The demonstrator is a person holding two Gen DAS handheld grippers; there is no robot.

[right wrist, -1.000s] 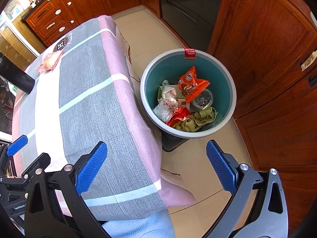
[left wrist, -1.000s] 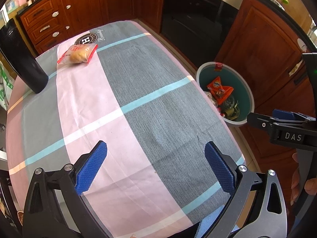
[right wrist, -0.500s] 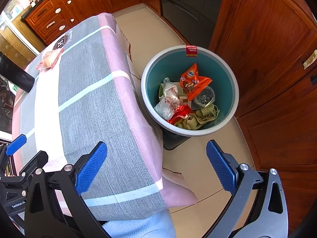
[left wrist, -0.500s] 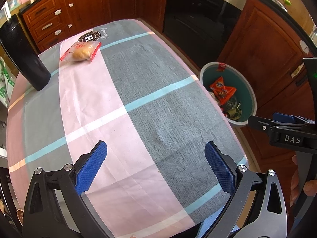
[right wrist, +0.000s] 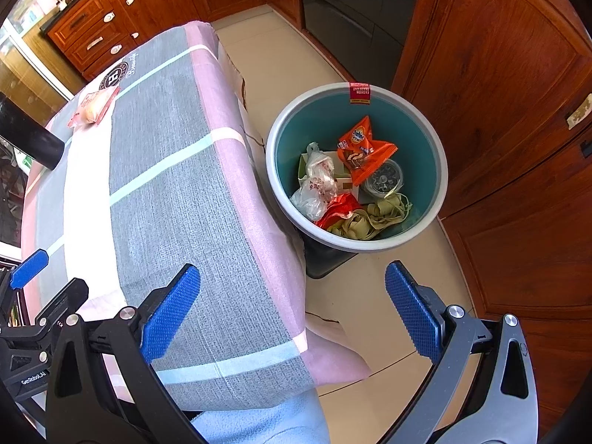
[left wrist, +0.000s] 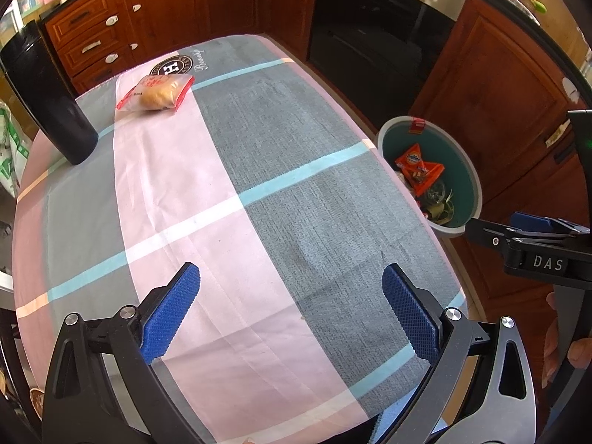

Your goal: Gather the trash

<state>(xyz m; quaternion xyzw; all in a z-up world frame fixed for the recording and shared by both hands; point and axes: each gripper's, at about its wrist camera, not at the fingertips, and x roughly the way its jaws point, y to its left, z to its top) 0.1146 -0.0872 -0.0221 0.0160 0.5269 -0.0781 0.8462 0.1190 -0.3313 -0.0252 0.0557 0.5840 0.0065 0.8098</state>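
A teal bin (right wrist: pixel 436 170) with a grey rim (left wrist: pixel 471 170) stands on the floor right of the table and holds several pieces of trash, among them an orange snack packet (right wrist: pixel 364 150). A clear bag with a bun and red edging (left wrist: pixel 157 92) lies at the table's far end (right wrist: pixel 92 105). My left gripper (left wrist: pixel 290 305) hovers open over the near part of the checked tablecloth (left wrist: pixel 259 192), nothing between its blue pads. My right gripper (right wrist: pixel 292 307) is open above the table's near right corner and the floor, short of the bin.
A tall black cylinder (left wrist: pixel 48 100) stands at the table's far left. Wooden cabinets (right wrist: pixel 499 74) and a dark oven (left wrist: pixel 377 29) ring the room. The right gripper's body (left wrist: pixel 536 255) shows at the left view's right edge, with fingers of a hand below it.
The left gripper has drawn slightly back and up, so the bun bag and the bin sit a little lower in its view. The right gripper drifted slightly; both stay open.
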